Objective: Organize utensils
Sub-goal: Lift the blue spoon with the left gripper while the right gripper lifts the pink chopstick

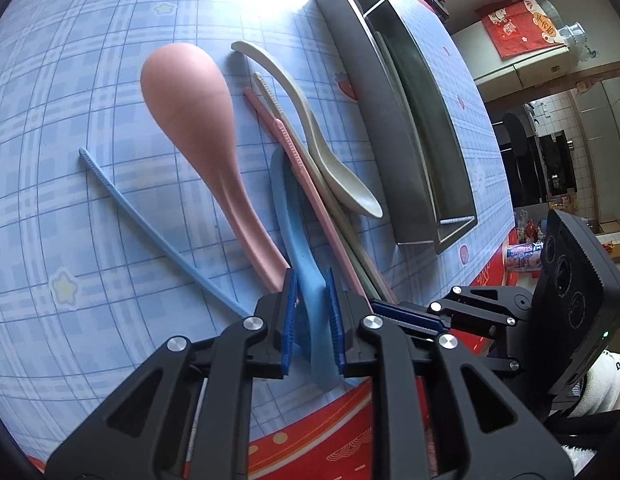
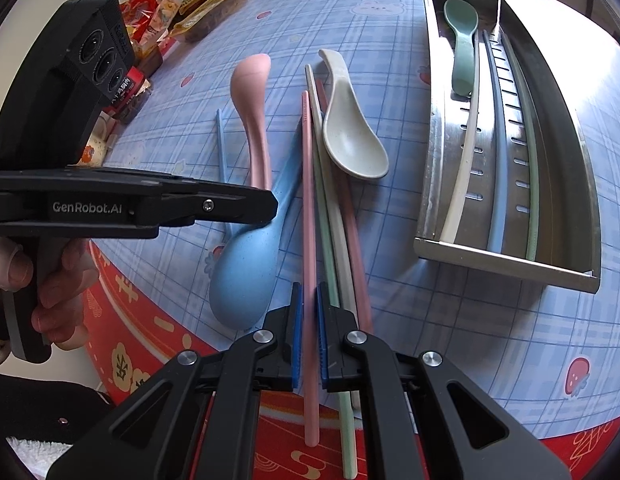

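Note:
My left gripper (image 1: 311,280) is shut on the handle of a blue spoon (image 1: 294,208), which lies on the plaid tablecloth. In the right wrist view its bowl (image 2: 246,276) rests near the table edge, with the left gripper (image 2: 270,204) on the handle. My right gripper (image 2: 308,292) is shut on a pink chopstick (image 2: 308,184), one of a bundle of green, beige and darker pink chopsticks. A pink spoon (image 1: 190,100), a beige spoon (image 2: 349,136) and a lone blue chopstick (image 1: 150,228) lie around them.
A steel divided tray (image 2: 505,268) stands to the right, holding a green spoon (image 2: 463,40) and white, blue and green chopsticks. Snack packets (image 2: 198,0) crowd the far left. The table's red-bordered edge (image 2: 150,320) runs just below both grippers.

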A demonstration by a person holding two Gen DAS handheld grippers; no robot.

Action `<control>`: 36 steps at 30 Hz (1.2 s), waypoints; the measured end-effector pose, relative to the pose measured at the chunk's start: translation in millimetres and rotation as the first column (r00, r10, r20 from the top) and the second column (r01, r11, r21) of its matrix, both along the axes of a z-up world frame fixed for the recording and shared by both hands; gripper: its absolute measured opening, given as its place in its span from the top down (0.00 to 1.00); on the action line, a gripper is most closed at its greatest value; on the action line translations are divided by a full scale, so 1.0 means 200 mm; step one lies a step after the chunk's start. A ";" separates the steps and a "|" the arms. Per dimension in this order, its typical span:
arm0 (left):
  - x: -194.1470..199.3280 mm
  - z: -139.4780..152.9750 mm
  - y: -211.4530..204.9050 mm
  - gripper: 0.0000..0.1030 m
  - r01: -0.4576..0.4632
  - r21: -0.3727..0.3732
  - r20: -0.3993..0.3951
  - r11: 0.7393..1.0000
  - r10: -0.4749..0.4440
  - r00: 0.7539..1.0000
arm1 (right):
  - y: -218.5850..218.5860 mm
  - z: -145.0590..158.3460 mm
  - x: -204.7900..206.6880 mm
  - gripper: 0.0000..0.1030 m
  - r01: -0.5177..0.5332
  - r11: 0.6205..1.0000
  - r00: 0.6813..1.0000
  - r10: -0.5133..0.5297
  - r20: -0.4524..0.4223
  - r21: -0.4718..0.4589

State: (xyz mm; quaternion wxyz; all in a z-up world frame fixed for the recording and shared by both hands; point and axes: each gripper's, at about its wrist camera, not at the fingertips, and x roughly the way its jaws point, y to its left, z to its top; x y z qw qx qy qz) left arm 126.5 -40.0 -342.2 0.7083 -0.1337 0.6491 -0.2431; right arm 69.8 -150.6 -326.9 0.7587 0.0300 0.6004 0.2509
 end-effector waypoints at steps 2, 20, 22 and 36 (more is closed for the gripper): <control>-0.02 0.00 0.00 0.80 0.005 -0.005 -0.001 1.000 -0.005 1.000 | -0.01 0.00 0.00 0.93 0.002 1.000 1.000 -0.002 -0.001 0.004; -0.05 -0.07 0.04 0.77 -0.113 -0.157 -0.121 0.981 0.095 0.988 | -0.14 -0.01 -0.03 0.93 0.043 0.997 0.998 -0.041 -0.039 0.067; -0.04 -0.07 0.04 0.78 -0.137 -0.168 -0.124 0.976 0.117 0.985 | -0.14 -0.01 -0.04 0.93 0.041 0.997 0.999 -0.039 -0.037 0.064; 0.01 -0.03 0.02 0.85 -0.170 -0.104 -0.071 0.980 0.163 0.984 | -0.12 -0.02 -0.04 0.93 0.043 0.997 0.998 -0.041 -0.037 0.067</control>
